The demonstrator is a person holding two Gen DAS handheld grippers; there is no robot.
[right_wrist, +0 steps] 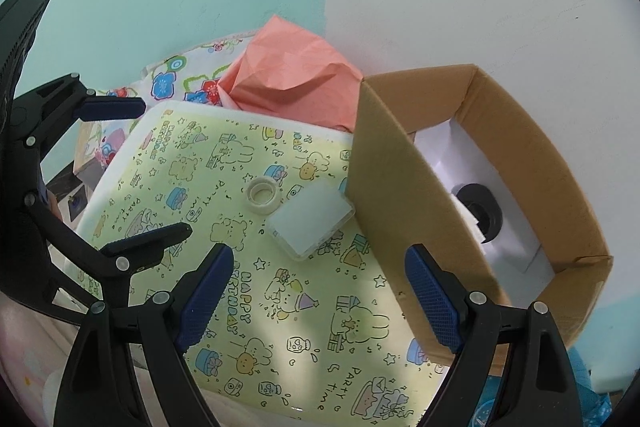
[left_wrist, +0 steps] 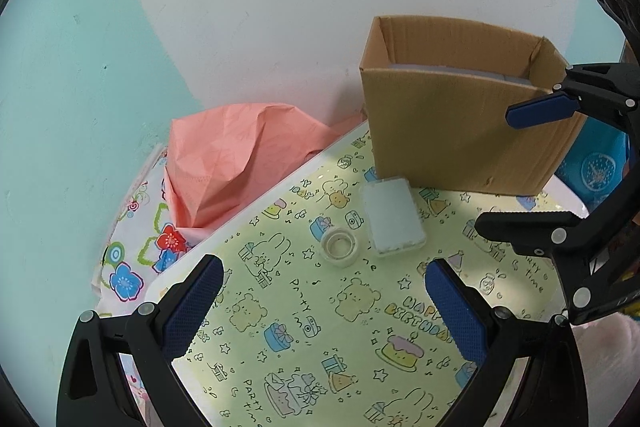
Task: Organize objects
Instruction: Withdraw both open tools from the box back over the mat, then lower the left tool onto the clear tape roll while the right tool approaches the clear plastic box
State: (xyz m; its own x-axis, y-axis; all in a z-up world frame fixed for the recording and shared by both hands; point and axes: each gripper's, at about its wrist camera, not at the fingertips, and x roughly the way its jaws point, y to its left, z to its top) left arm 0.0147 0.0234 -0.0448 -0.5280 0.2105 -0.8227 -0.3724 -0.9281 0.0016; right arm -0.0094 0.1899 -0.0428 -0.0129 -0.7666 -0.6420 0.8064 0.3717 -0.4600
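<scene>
Up close in the left wrist view, the cardboard box [left_wrist: 464, 115] at two o'clock hides nearly all it holds; only a pale strip shows over its near wall. The right gripper [left_wrist: 508, 167] enters from three o'clock, jaws spread wide, its upper pad crossing the box's front, and its body runs off the frame. A crumpled pink sheet [left_wrist: 240, 159] lies at ten o'clock off the table's edge. The left gripper [left_wrist: 324, 311] hangs over the patterned table [left_wrist: 360, 347] with jaws apart and nothing between them; the tape roll [left_wrist: 340, 246] and the clear plastic case [left_wrist: 394, 223] sit just beyond at twelve o'clock, close together, the case just short of the box.

From the right wrist view, the box interior opens at three o'clock: a black ring-shaped thing [right_wrist: 482, 213] on white lining, hard to identify. The right gripper [right_wrist: 316, 293], jaws parted and empty, points toward the case at twelve o'clock, the roll beside it at eleven. The left gripper [right_wrist: 162, 167] stands at nine o'clock, also spread.
</scene>
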